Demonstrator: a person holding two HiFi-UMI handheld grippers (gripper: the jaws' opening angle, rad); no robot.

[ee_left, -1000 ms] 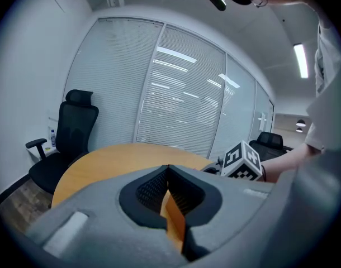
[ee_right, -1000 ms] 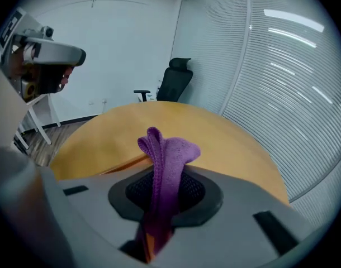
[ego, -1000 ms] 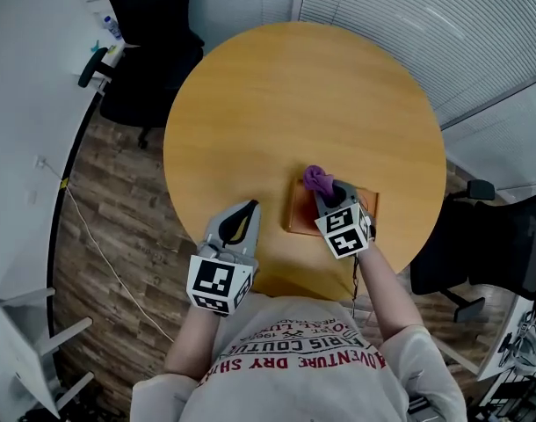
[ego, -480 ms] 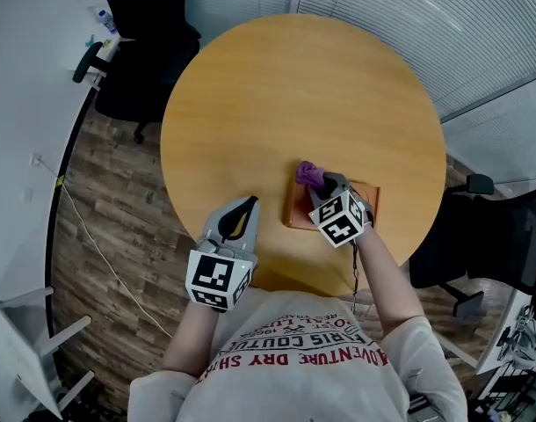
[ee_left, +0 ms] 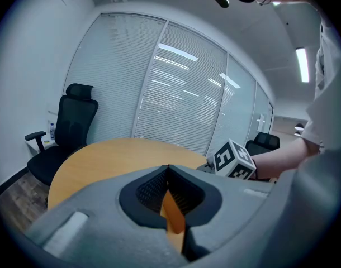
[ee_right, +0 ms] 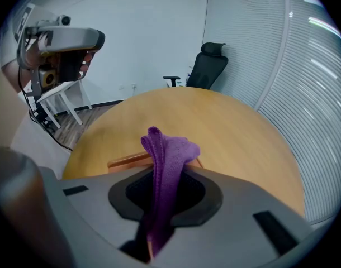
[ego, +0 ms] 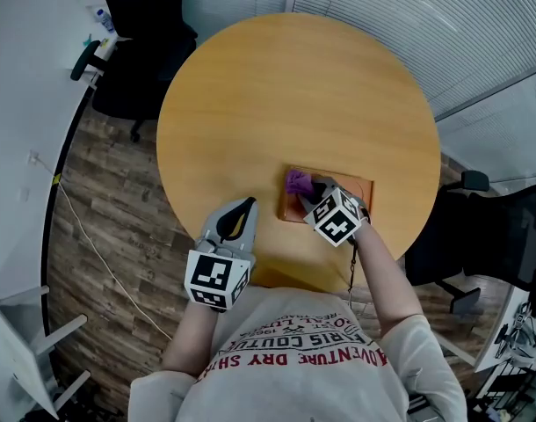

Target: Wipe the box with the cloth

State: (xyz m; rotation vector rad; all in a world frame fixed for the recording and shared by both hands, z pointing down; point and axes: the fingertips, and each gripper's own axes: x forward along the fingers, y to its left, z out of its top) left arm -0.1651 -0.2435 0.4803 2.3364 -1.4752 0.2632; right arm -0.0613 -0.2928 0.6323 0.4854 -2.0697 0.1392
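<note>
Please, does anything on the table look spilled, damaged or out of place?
Nothing stands out. The box lies flat on the table; the right hand-held gripper pinches the purple cloth over it.

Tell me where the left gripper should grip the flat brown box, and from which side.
Probably its near left corner, coming from the left, low over the round wooden table. The flat brown box lies flat, so only its thin edge fits between jaws; the right gripper and purple cloth occupy its top. The shut left gripper must open first.
</note>
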